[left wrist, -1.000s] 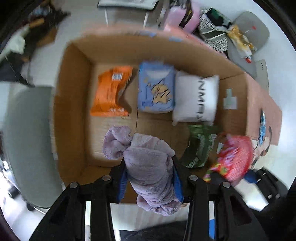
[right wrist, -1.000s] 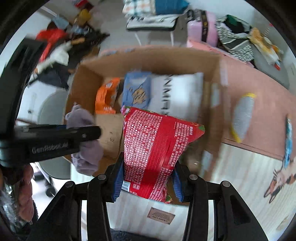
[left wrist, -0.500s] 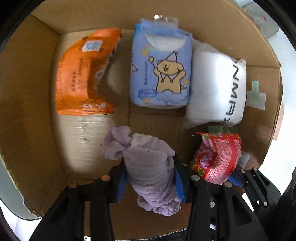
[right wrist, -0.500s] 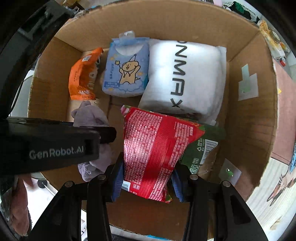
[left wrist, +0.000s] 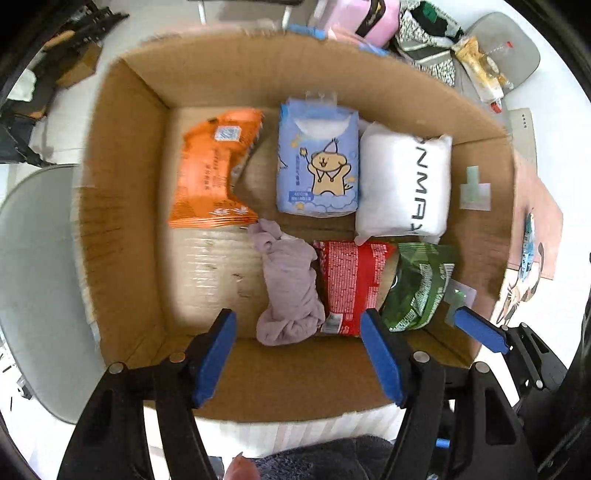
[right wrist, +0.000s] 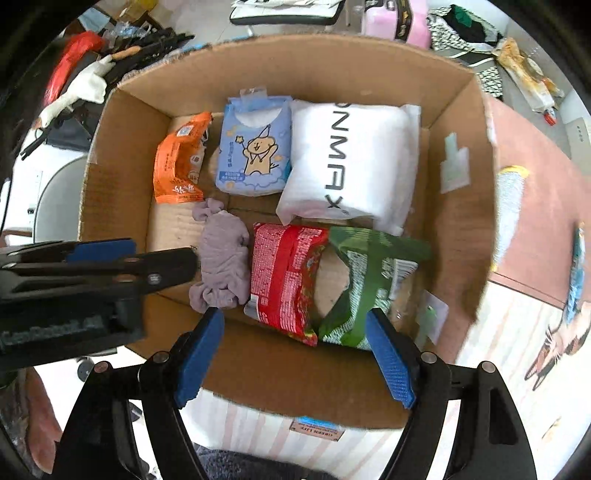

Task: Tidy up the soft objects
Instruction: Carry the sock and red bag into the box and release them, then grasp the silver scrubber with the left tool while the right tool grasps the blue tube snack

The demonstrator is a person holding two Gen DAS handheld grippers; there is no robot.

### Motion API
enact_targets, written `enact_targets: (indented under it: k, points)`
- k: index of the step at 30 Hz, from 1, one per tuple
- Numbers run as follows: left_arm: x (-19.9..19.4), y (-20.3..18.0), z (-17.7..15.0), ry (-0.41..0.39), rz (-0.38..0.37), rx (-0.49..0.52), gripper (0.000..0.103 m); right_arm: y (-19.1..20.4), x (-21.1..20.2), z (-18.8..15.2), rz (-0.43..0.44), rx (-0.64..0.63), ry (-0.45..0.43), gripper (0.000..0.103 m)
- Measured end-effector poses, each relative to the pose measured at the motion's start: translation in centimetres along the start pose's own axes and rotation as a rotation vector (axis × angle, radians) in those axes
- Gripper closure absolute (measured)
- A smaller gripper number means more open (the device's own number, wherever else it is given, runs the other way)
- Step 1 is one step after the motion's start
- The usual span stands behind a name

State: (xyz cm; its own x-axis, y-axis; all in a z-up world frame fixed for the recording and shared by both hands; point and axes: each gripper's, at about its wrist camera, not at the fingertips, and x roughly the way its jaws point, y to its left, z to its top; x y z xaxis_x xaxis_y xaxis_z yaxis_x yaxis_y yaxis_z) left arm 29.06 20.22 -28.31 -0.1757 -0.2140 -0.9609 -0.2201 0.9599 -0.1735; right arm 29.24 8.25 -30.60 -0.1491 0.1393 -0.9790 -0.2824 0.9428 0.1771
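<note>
A cardboard box holds several soft items. A purple cloth lies on the box floor, with a red snack bag to its right and a green bag beyond that. Behind them lie an orange packet, a blue tissue pack and a white pillow pack. My left gripper is open and empty above the near wall. My right gripper is open and empty too.
A grey chair seat stands left of the box. Clothes, a pink case and clutter lie beyond the far wall. A pink mat with a blue-yellow brush lies right of the box. The left gripper's body crosses the right wrist view.
Both grippers opened and pulled back up out of the box. The purple cloth and the red bag were let go and now lie on the box floor.
</note>
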Motion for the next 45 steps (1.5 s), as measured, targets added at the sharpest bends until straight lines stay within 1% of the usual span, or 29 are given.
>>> enact_targets:
  k: [2, 3, 4, 5, 6, 7, 9, 10, 13, 17, 22, 24, 25, 26, 28, 29, 30, 31, 34, 35, 37, 38, 40, 43, 45]
  points:
    - [-1.4, 0.0, -1.0, -0.034, 0.003, 0.004, 0.036, -0.1, -0.9, -0.6, 0.001, 0.01, -0.015, 0.022]
    - [-2.3, 0.0, -1.7, -0.051, 0.004, 0.004, 0.035, -0.1, -1.3, -0.8, 0.001, 0.018, -0.023, 0.016]
    - [-2.8, 0.0, -2.4, -0.075, 0.014, 0.005, 0.03, 0.1, -2.0, -1.2, 0.0, 0.025, -0.038, 0.006]
    - [-3.2, 0.2, -3.1, -0.101, 0.023, 0.011, 0.017, -0.1, -2.7, -1.6, -0.001, 0.031, -0.062, 0.001]
    - [-3.9, 0.2, -3.8, -0.129, 0.026, 0.016, 0.012, -0.3, -3.3, -2.1, -0.007, 0.035, -0.084, 0.0]
    - [-4.2, 0.2, -3.7, -0.154, 0.042, 0.019, 0.01, -0.3, -3.9, -2.5, -0.011, 0.036, -0.096, 0.0]
    - [-4.9, 0.7, -4.9, -0.216, 0.099, 0.029, 0.01, -0.5, -5.3, -3.5, -0.025, 0.037, -0.135, 0.0]
    - [-5.3, 0.8, -5.5, -0.245, 0.115, 0.028, 0.01, -0.6, -5.8, -3.8, -0.038, 0.036, -0.154, 0.0]
    - [-6.1, 1.3, -6.8, -0.295, 0.128, 0.018, 0.01, -0.4, -7.3, -5.3, -0.059, 0.035, -0.205, 0.0]
    - [-7.0, 0.8, -8.8, -0.347, 0.153, 0.018, 0.01, -0.4, -9.5, -7.1, -0.074, 0.041, -0.271, 0.0]
    - [-8.3, -0.7, -10.4, -0.405, 0.171, 0.016, 0.01, -1.0, -11.1, -8.7, -0.025, 0.065, -0.307, 0.0]
    - [-8.7, -2.3, -10.5, -0.426, 0.179, 0.043, 0.01, -1.9, -11.5, -9.1, 0.009, 0.08, -0.311, 0.0]
    - [-9.0, -3.7, -10.2, -0.433, 0.2, 0.064, 0.01, -3.0, -11.8, -9.3, 0.019, 0.096, -0.313, 0.0]
    - [-9.1, -4.8, -9.9, -0.436, 0.196, 0.081, 0.01, -4.1, -12.1, -9.4, 0.031, 0.11, -0.316, 0.0]
    - [-9.3, -7.4, -8.8, -0.436, 0.183, 0.116, 0.01, -6.4, -12.7, -9.6, 0.036, 0.146, -0.323, 0.0]
    - [-9.2, -9.1, -7.9, -0.427, 0.183, 0.139, 0.01, -8.5, -13.2, -9.7, 0.02, 0.178, -0.329, 0.0]
    - [-9.1, -10.4, -7.2, -0.419, 0.175, 0.161, 0.01, -9.8, -13.4, -9.8, 0.009, 0.197, -0.334, 0.0]
    - [-9.0, -12.4, -6.0, -0.409, 0.162, 0.194, 0.01, -11.6, -13.8, -9.9, -0.003, 0.224, -0.341, 0.0]
    - [-7.9, -18.4, -2.3, -0.364, 0.164, 0.293, 0.01, -17.7, -14.6, -10.1, -0.036, 0.321, -0.35, 0.0]
    - [-7.4, -19.8, -1.5, -0.355, 0.177, 0.319, 0.01, -20.5, -14.9, -10.2, -0.05, 0.364, -0.355, 0.0]
    - [-5.6, -24.2, 1.1, -0.312, 0.201, 0.394, 0.01, -24.6, -14.9, -10.2, -0.066, 0.424, -0.355, 0.0]
    - [-4.9, -25.6, 1.9, -0.299, 0.218, 0.411, 0.01, -26.2, -14.7, -10.2, -0.072, 0.446, -0.351, 0.0]
    - [-2.2, -29.1, 4.1, -0.249, 0.263, 0.465, 0.01, -29.8, -14.2, -9.8, -0.083, 0.487, -0.338, 0.0]
    - [2.4, -32.6, 6.9, -0.144, 0.32, 0.519, 0.01, -34.8, -12.6, -8.9, -0.093, 0.533, -0.302, 0.0]
    - [5.6, -33.7, 8.4, -0.077, 0.366, 0.526, 0.01, -38.0, -10.8, -7.6, -0.09, 0.549, -0.258, 0.0]
